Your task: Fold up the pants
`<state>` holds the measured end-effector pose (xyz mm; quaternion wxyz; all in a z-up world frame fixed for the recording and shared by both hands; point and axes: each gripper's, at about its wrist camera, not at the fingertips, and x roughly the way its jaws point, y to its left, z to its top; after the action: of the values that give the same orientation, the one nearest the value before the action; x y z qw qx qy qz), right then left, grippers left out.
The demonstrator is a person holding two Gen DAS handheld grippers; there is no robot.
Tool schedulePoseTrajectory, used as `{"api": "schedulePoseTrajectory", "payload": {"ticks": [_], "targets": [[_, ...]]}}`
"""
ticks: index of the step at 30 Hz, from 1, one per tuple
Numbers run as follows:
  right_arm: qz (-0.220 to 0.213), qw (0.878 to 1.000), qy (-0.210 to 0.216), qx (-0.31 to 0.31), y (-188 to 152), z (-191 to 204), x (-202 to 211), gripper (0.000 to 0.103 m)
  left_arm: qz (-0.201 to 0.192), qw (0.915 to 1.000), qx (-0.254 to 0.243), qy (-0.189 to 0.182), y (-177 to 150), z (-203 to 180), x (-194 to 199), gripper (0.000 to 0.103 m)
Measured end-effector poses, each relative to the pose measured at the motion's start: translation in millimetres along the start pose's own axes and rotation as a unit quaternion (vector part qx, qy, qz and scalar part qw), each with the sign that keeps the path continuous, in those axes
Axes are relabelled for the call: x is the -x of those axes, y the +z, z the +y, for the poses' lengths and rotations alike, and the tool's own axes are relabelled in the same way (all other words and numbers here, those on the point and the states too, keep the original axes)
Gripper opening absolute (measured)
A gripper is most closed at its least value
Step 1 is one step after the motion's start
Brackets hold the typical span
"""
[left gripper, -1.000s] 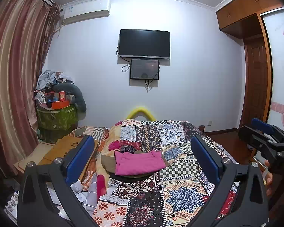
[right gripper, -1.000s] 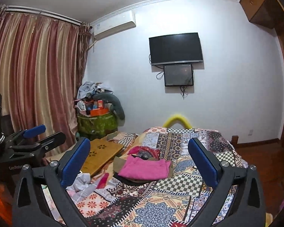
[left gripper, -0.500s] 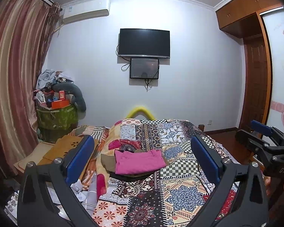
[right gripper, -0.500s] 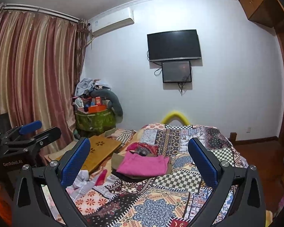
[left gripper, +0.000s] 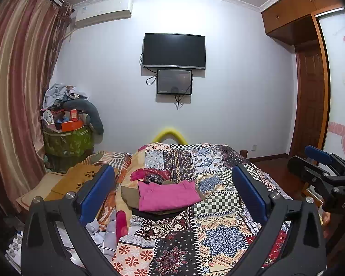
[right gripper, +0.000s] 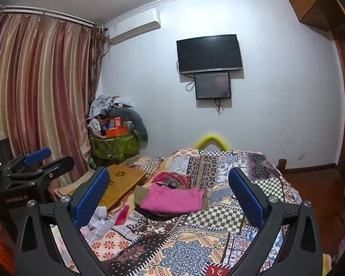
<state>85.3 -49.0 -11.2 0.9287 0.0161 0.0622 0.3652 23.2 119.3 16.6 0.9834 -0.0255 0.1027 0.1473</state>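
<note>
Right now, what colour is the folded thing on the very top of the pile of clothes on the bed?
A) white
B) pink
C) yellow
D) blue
B: the top piece of the clothes pile is a pink garment, lying on darker olive and black ones on the patchwork quilt; both grippers are open and hold nothing.

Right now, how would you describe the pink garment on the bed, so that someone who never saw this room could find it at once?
Start at the bed with the patchwork quilt under the wall television. On its left half lies a small stack of folded clothes. The pink garment is the top piece, bright and plain, while the pieces beneath it are olive and black.
</note>
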Motion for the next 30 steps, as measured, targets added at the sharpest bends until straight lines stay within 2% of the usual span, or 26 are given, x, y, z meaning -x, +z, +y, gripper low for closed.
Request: {"api": "schedulePoseTrajectory", "payload": {"ticks": [30], "targets": [[0.005,1.0,-0.019,-0.006,-3.7,-6.1,0.6,0.103,0.027,0.9991,-0.012,-0.032,-7.1,-9.1,-12.8,0.103]]}}
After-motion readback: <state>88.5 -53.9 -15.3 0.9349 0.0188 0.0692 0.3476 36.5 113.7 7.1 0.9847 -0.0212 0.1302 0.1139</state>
